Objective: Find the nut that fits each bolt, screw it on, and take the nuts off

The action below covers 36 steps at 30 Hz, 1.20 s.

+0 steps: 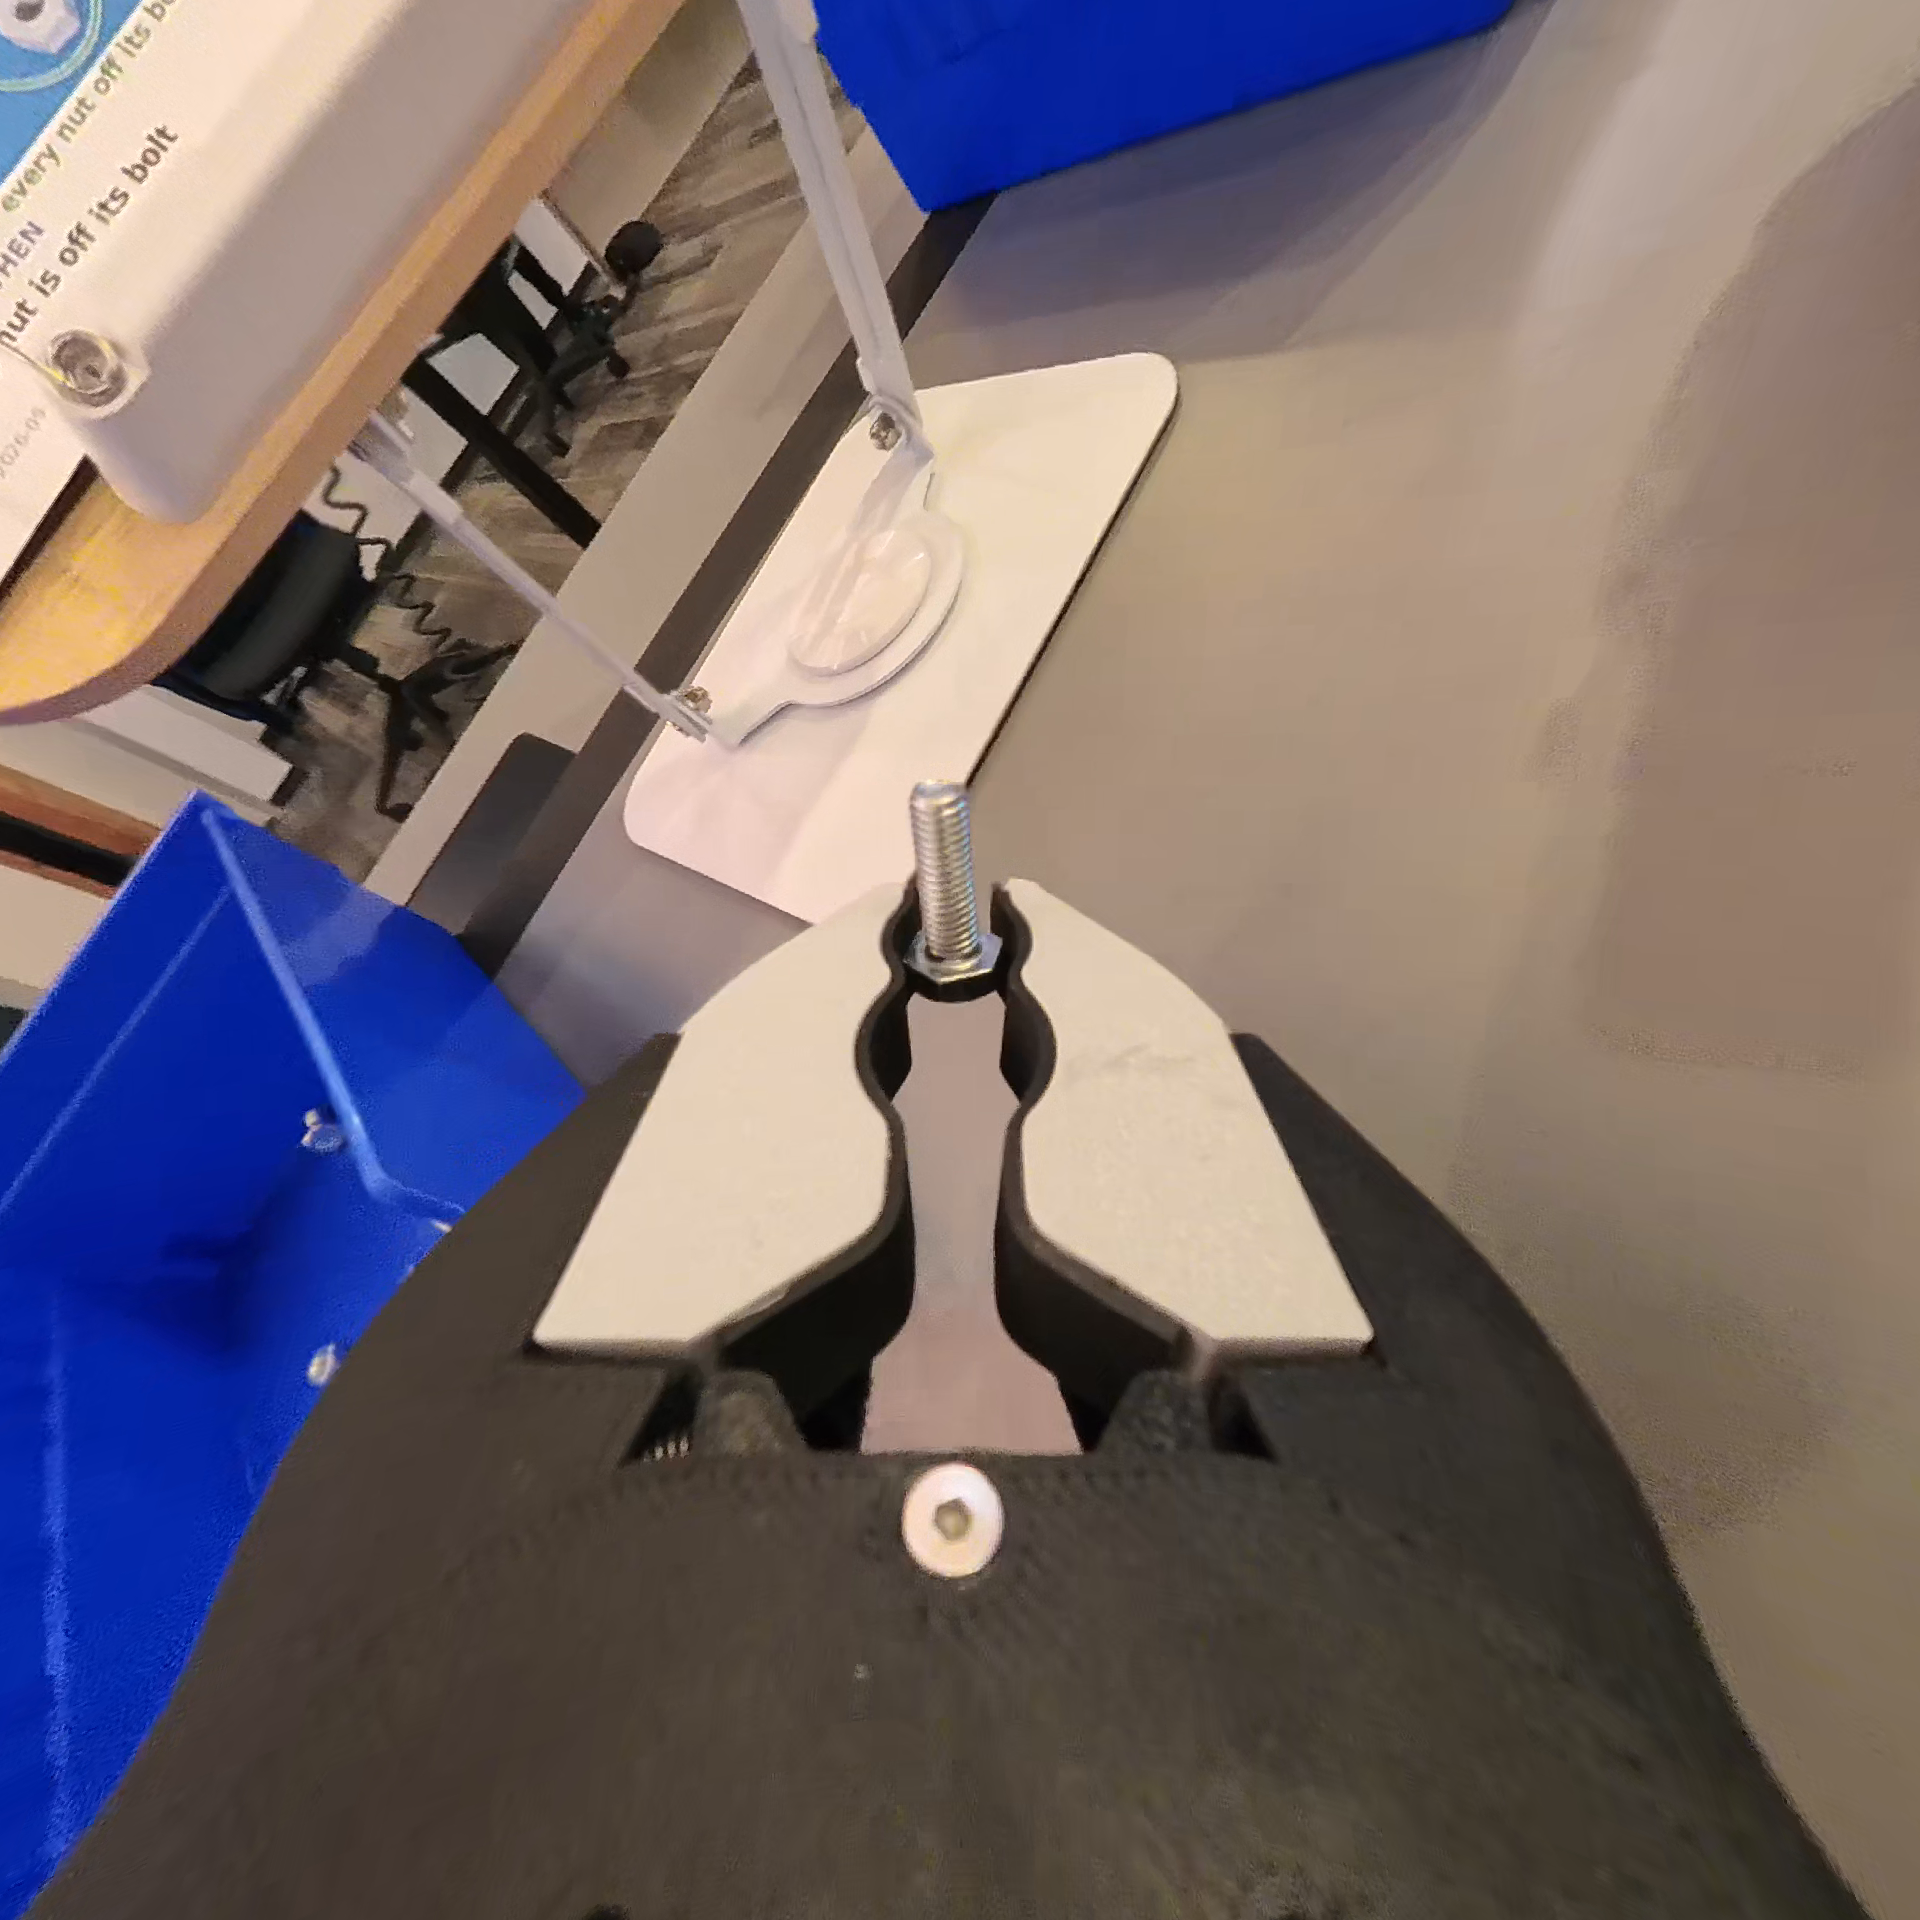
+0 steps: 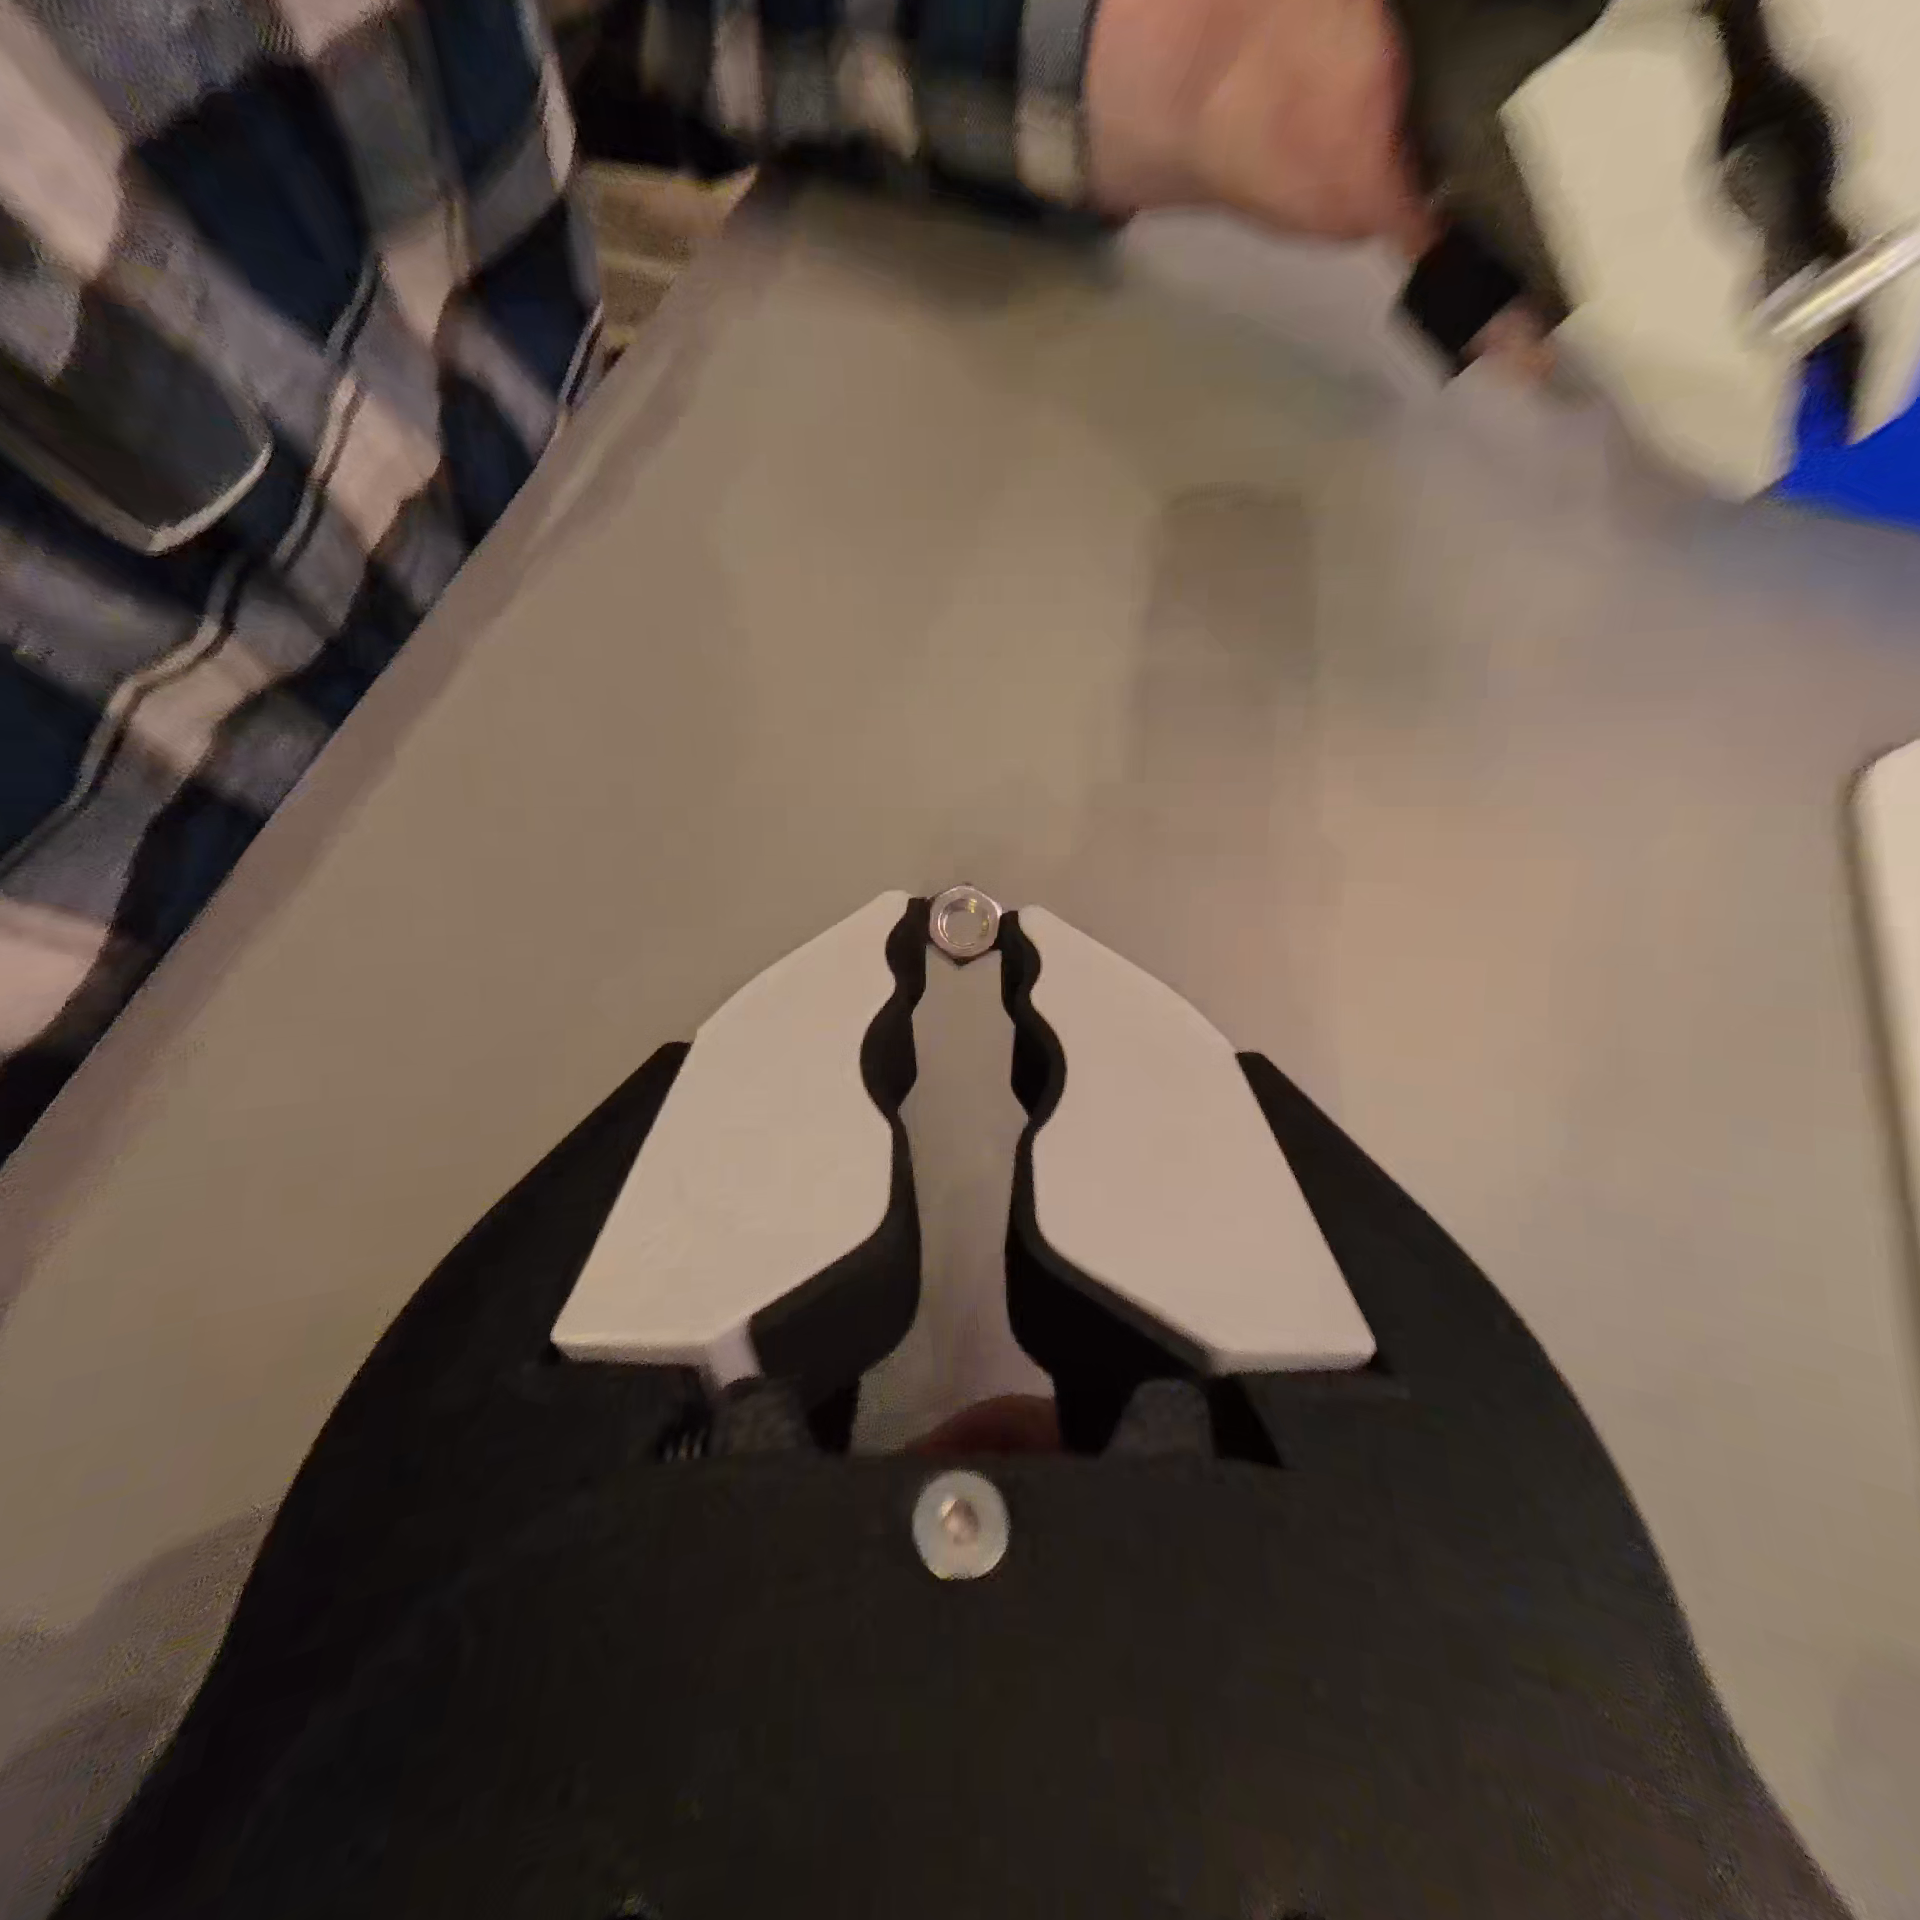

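Observation:
My left gripper [image 1: 951, 940] is shut on the hex head of a silver bolt [image 1: 940, 873]; its threaded shaft stands up past the fingertips, above the grey table. My right gripper [image 2: 964, 925] is shut on a silver hex nut [image 2: 965, 921], pinched at the very tips, its hole facing the camera, just above the table. The left gripper [image 2: 1766, 270] with the bolt [image 2: 1849, 281] also shows blurred at the top right of the right wrist view, held by a hand [image 2: 1247, 114].
A white stand base [image 1: 914, 634] with clear arms lies ahead of the left gripper. Blue bins stand at the left [image 1: 208, 1143] and the top [image 1: 1122, 83]. A white sign [image 1: 208, 208] hangs at top left. A person's plaid sleeve [image 2: 208, 364] borders the table edge. My hands' fingertips stand some 20 cm from each other.

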Tool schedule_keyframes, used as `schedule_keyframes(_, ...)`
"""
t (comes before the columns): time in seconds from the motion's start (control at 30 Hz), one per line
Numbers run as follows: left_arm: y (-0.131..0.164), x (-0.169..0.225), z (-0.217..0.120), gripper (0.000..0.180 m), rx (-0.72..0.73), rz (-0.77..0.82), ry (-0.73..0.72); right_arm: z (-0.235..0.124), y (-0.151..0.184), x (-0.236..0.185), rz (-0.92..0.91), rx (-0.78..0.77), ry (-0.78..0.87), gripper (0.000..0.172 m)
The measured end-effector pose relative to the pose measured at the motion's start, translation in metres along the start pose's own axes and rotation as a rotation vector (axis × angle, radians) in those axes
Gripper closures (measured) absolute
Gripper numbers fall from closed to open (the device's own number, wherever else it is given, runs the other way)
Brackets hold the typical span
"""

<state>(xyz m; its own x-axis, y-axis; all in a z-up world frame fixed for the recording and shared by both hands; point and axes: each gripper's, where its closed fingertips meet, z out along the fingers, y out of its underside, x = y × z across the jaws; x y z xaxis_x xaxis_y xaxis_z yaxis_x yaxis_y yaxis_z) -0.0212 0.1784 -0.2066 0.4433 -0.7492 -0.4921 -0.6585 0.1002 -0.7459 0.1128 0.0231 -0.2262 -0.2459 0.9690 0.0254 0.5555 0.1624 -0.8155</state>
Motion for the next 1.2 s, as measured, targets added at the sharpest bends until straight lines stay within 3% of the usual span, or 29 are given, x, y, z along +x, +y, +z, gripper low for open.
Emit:
schedule_keyframes(0.1, -0.003, 0.015, -0.012, 0.168, 0.058, -0.020, 0.100, 0.002, -0.047, 0.032, -0.080, 0.090, 0.059, 0.157)
schedule_keyframes(0.23, -0.015, 0.036, -0.039, 0.168, 0.223, -0.161, 0.286, 0.014, -0.108, 0.068, -0.186, 0.180, 0.057, 0.158)
schedule_keyframes(0.4, -0.012, 0.036, -0.060, 0.168, 0.309, -0.241, 0.405, 0.045, -0.149, 0.094, -0.244, 0.228, 0.014, 0.157)
schedule_keyframes(0.53, -0.008, 0.033, -0.061, 0.168, 0.284, -0.189, 0.409, 0.066, -0.153, 0.107, -0.267, 0.203, -0.001, 0.158)
schedule_keyframes(0.7, 0.000, 0.042, -0.056, 0.168, 0.220, -0.124, 0.403, 0.067, -0.153, 0.116, -0.248, 0.214, -0.019, 0.158)
schedule_keyframes(1.2, -0.011, 0.043, -0.057, 0.168, 0.269, -0.166, 0.429, 0.074, -0.143, 0.113, -0.256, 0.218, -0.045, 0.157)
